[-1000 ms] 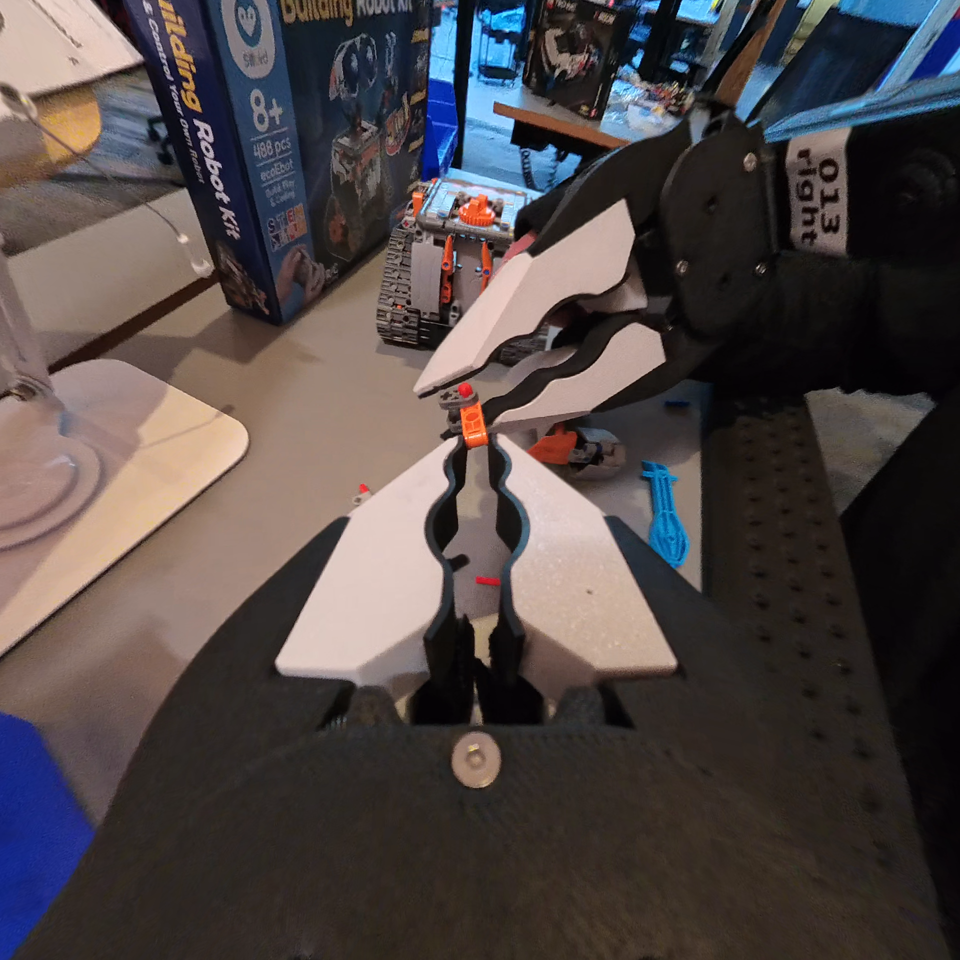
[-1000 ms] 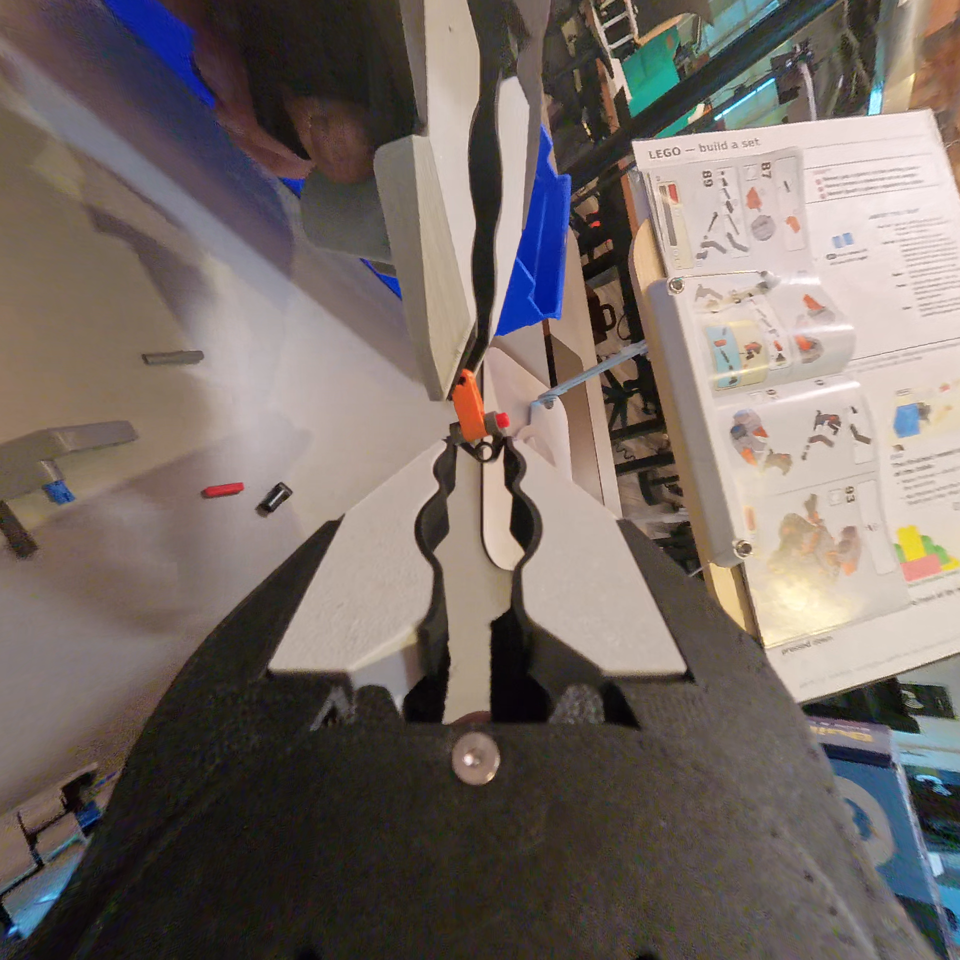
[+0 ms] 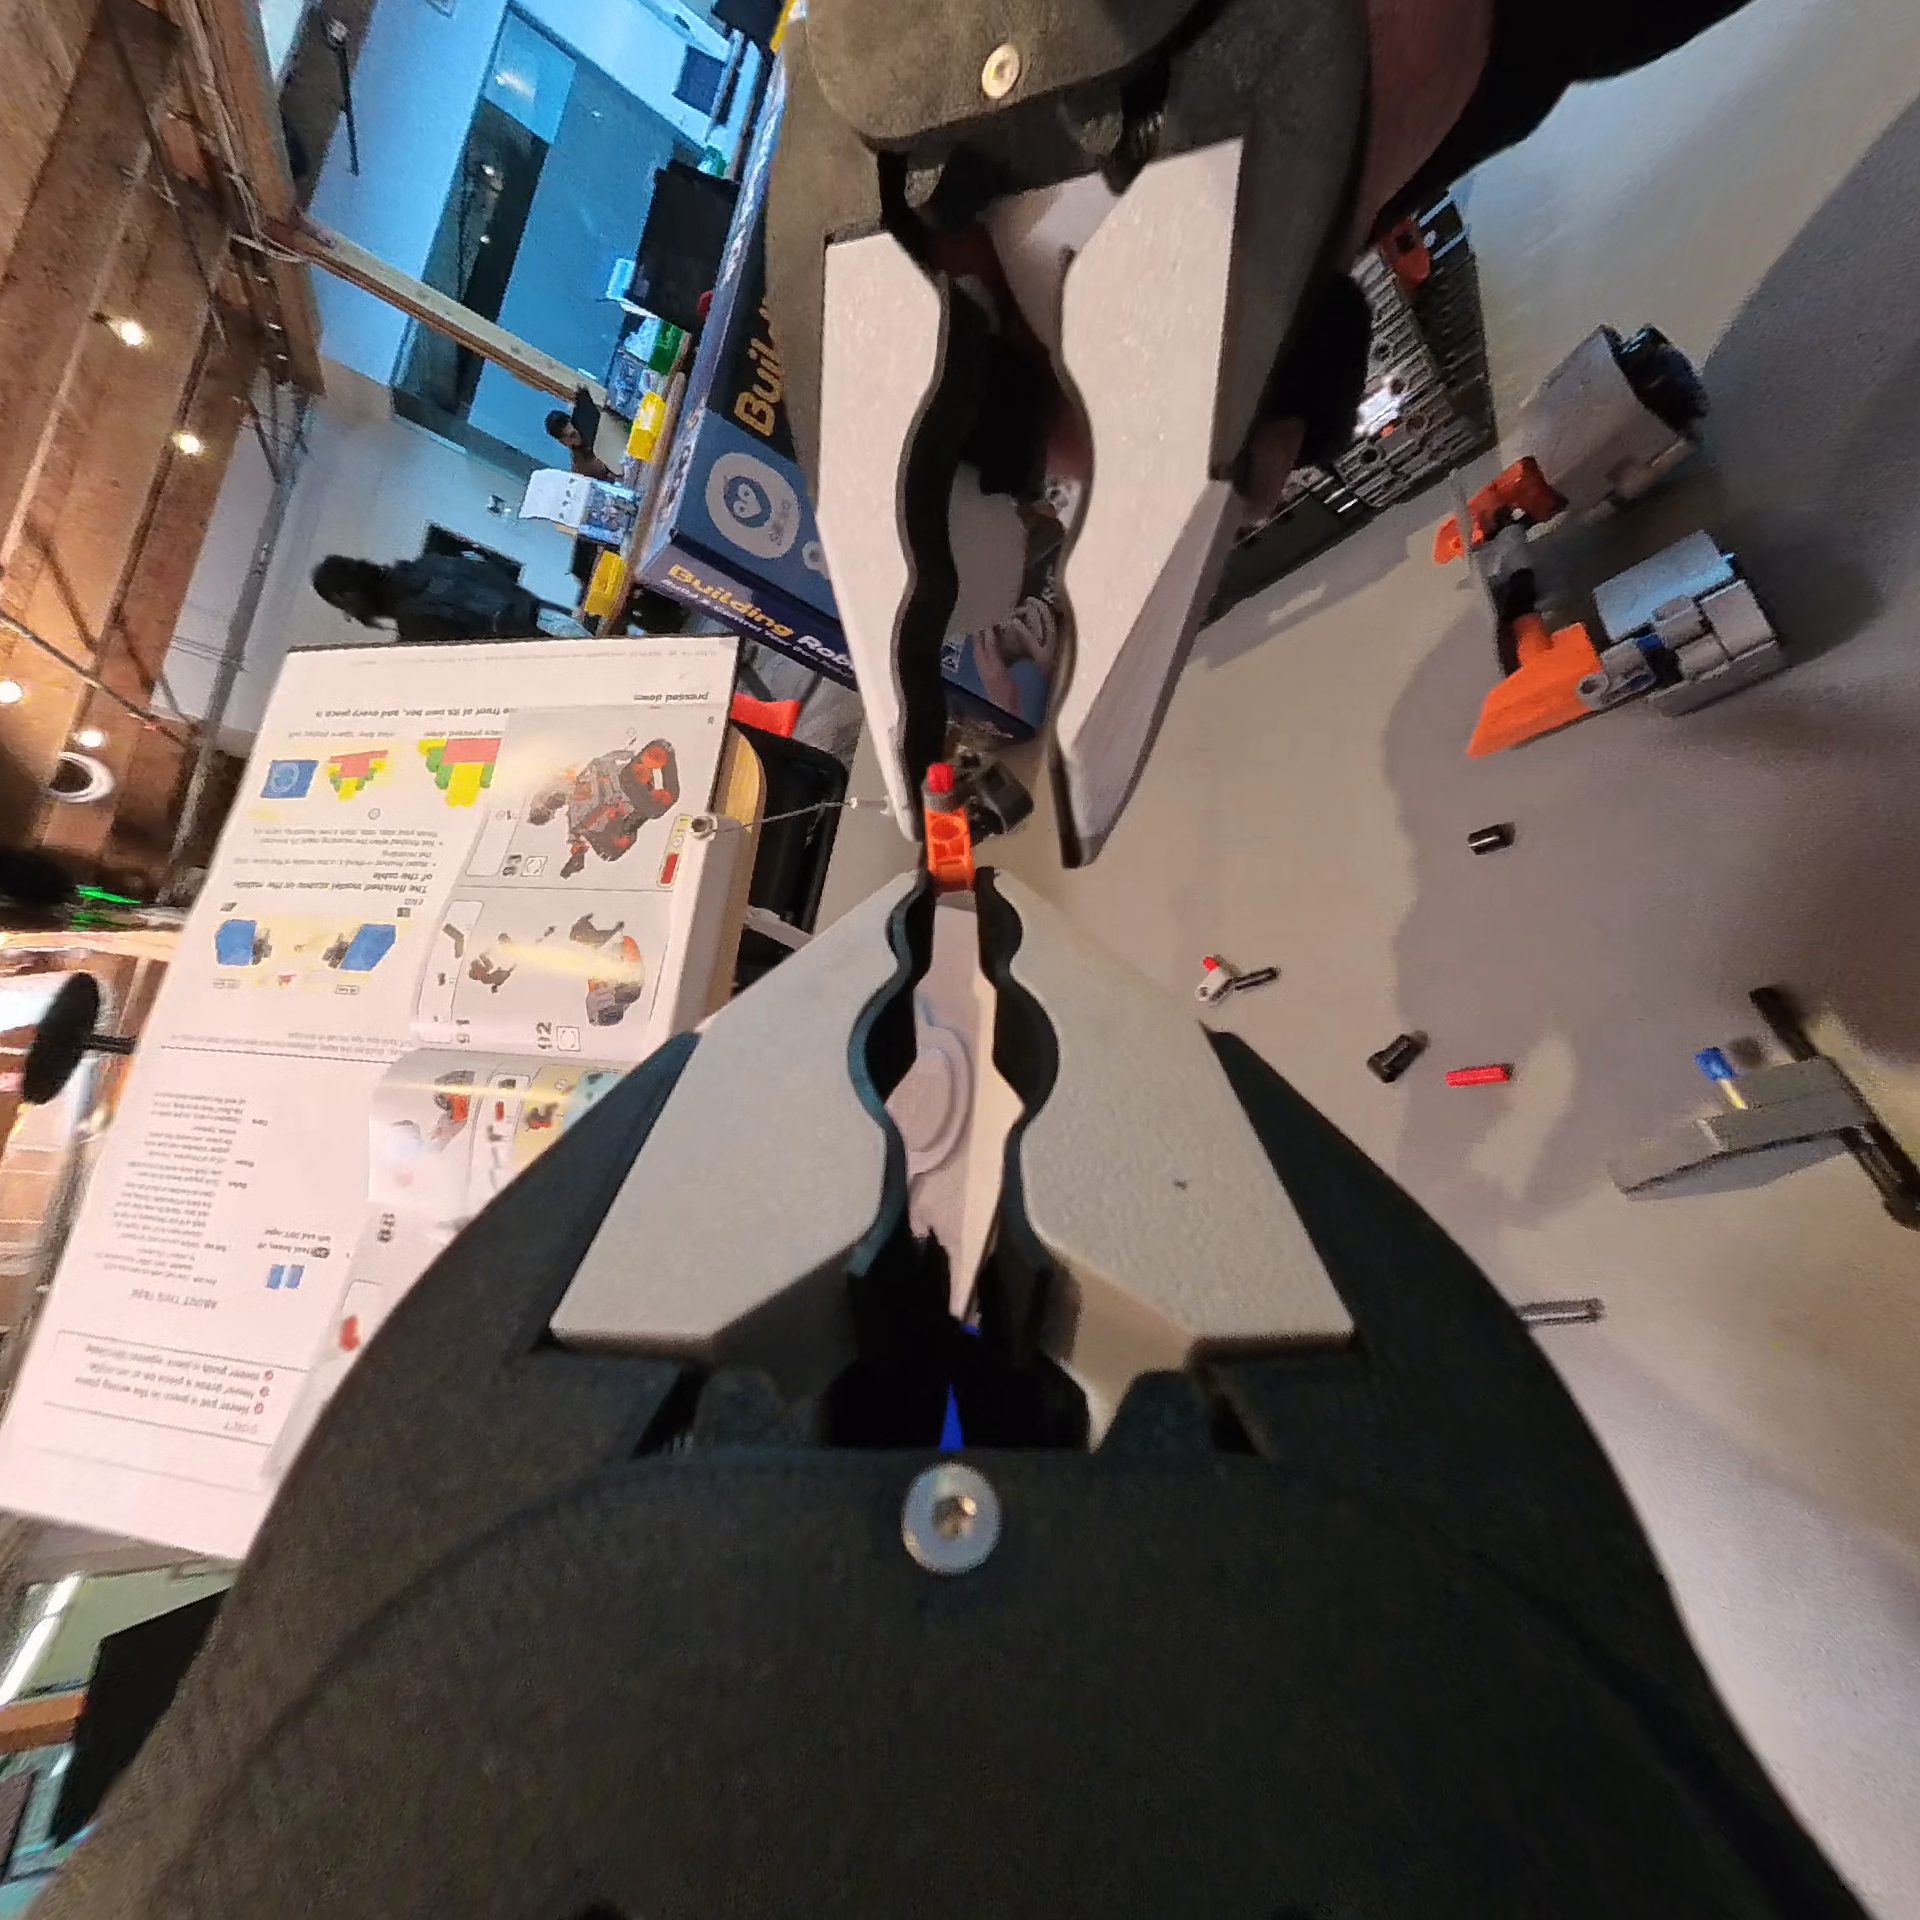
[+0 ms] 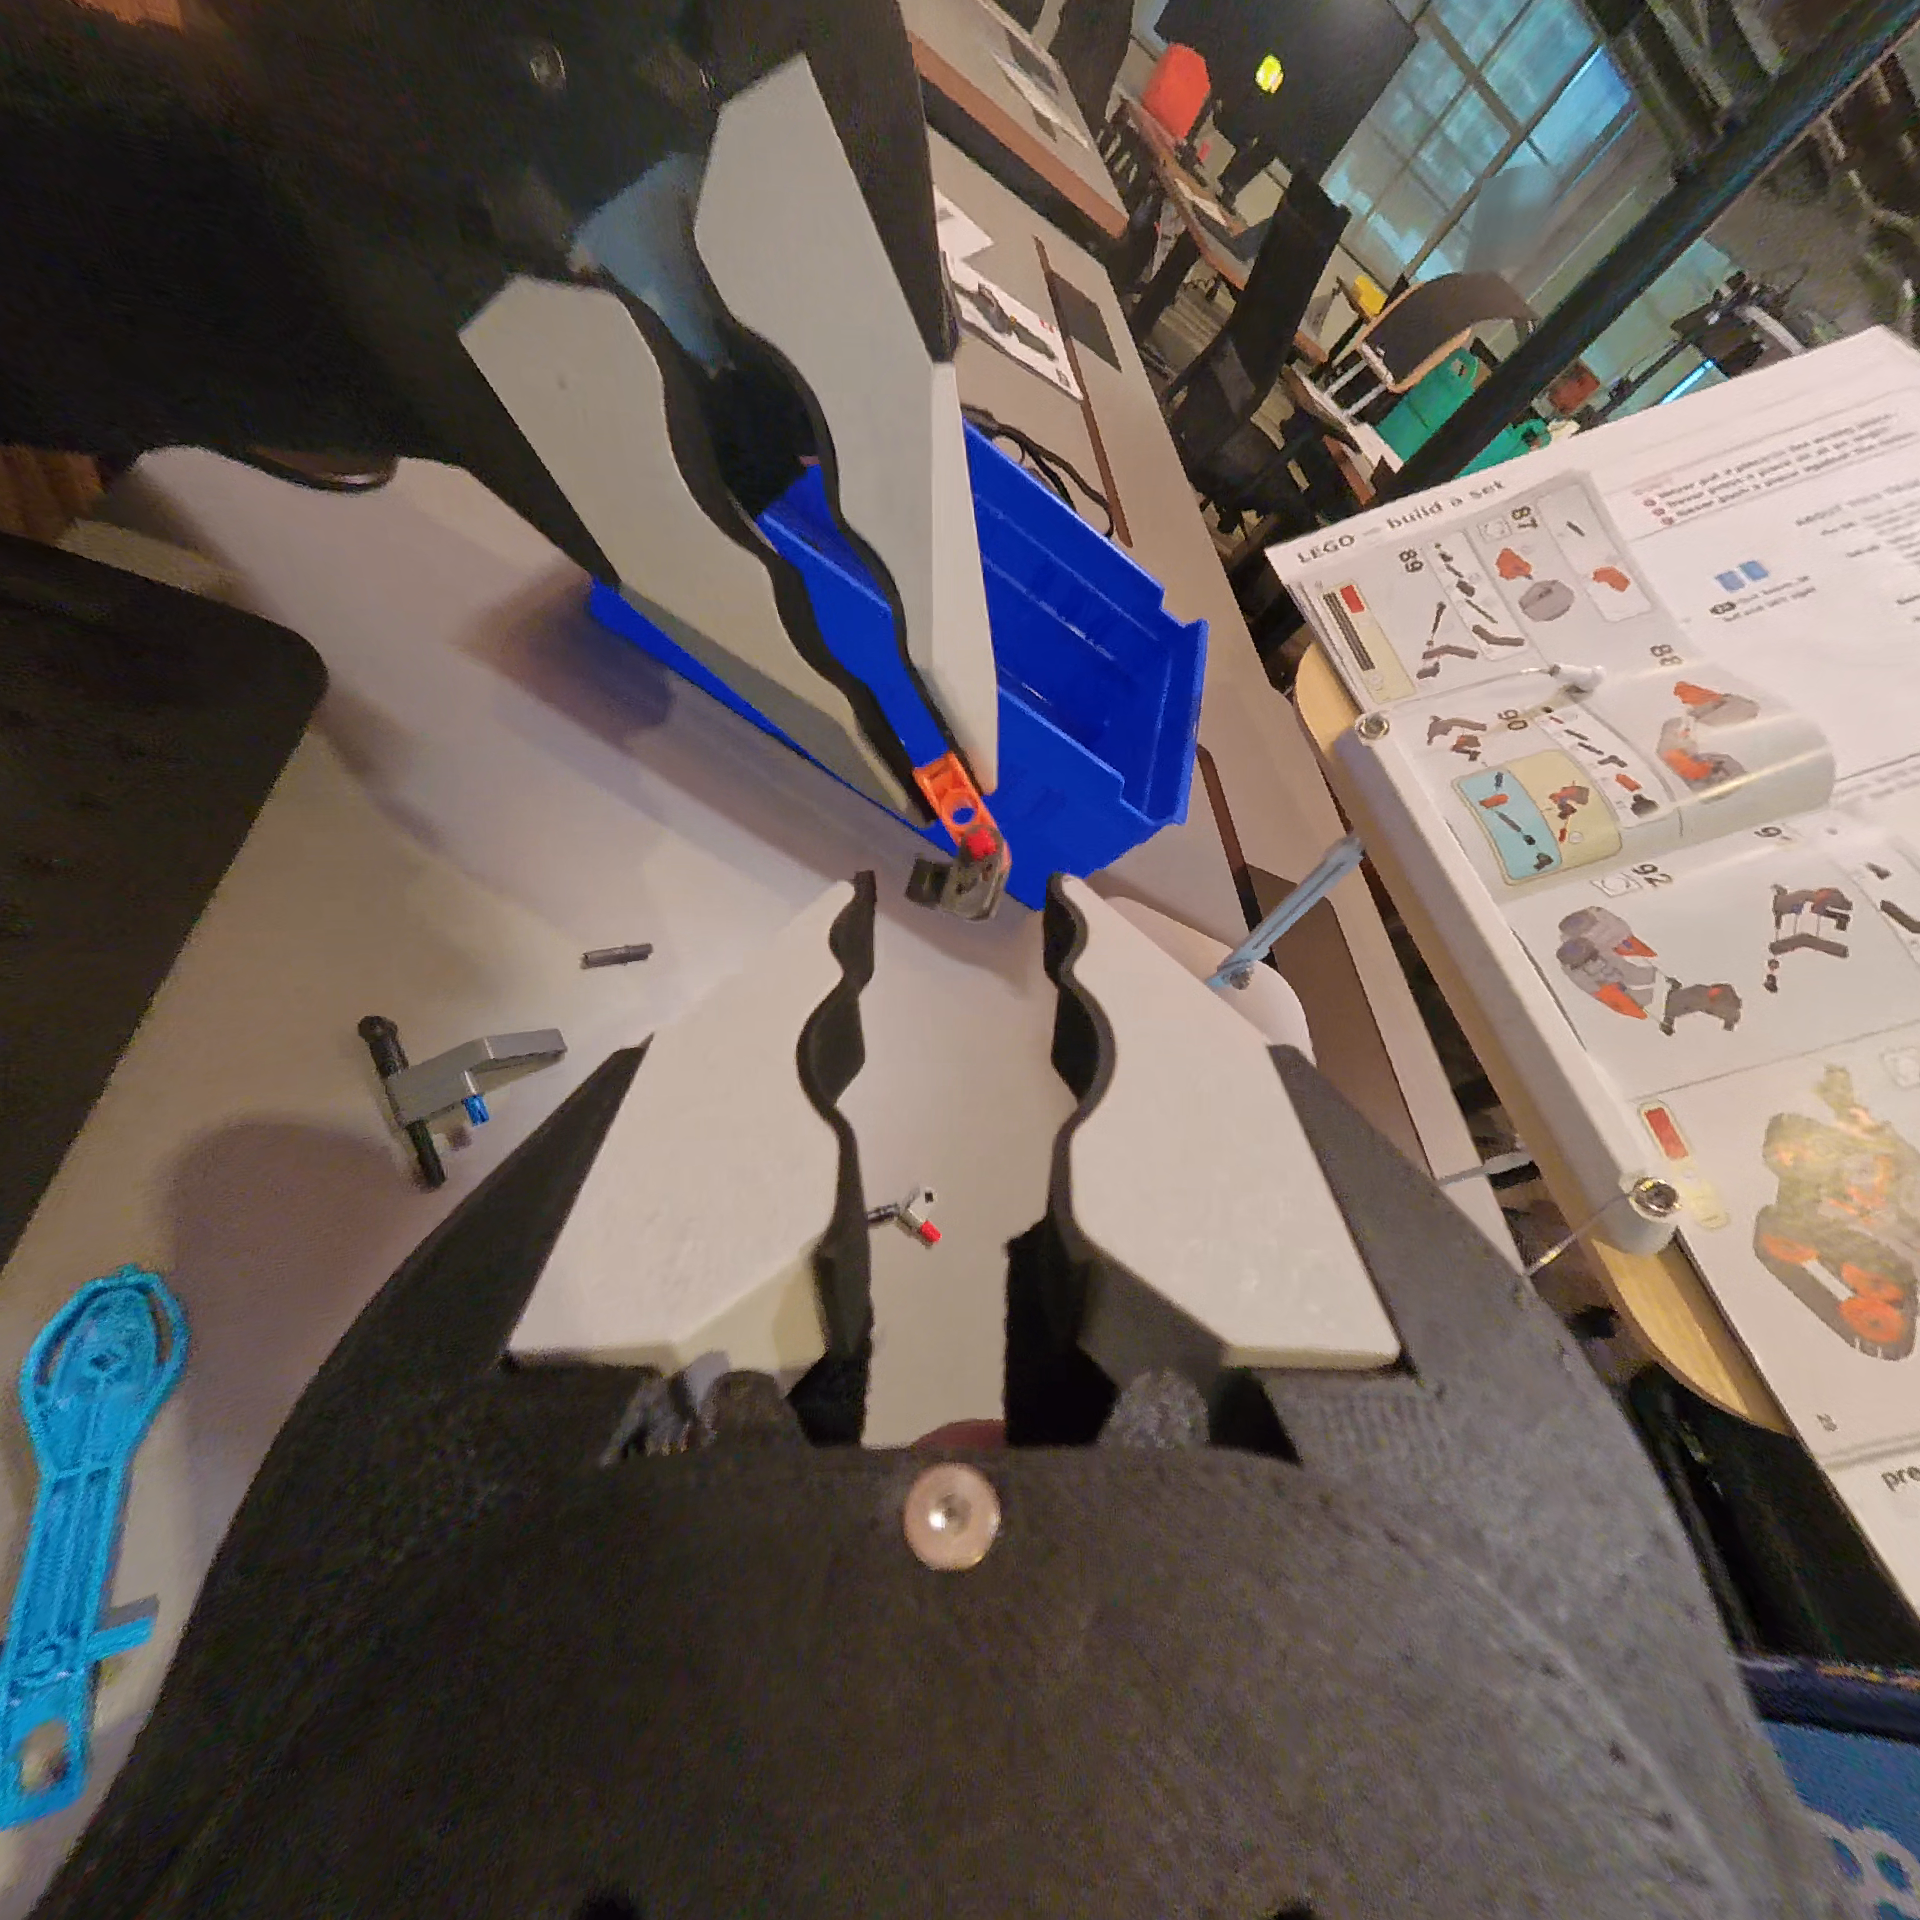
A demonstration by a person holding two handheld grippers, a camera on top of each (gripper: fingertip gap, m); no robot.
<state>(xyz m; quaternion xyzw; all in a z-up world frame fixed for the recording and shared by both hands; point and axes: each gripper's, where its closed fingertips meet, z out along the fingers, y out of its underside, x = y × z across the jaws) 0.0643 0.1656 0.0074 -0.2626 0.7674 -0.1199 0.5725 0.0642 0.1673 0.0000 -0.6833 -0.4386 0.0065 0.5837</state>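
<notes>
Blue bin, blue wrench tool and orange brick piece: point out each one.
blue bin (image 4: pixel 1091 717), right wrist view, on its inner side wall.
blue wrench tool (image 4: pixel 78 1455), right wrist view, on its handle.
orange brick piece (image 3: pixel 948 840), left wrist view, on its orange body.

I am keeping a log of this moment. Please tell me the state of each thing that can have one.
left gripper: shut on orange piece
right gripper: open, holds nothing
grey piece: joined to orange piece by a red pin
blue bin: lies tipped on its side
instruction booklet: open on stand
</notes>
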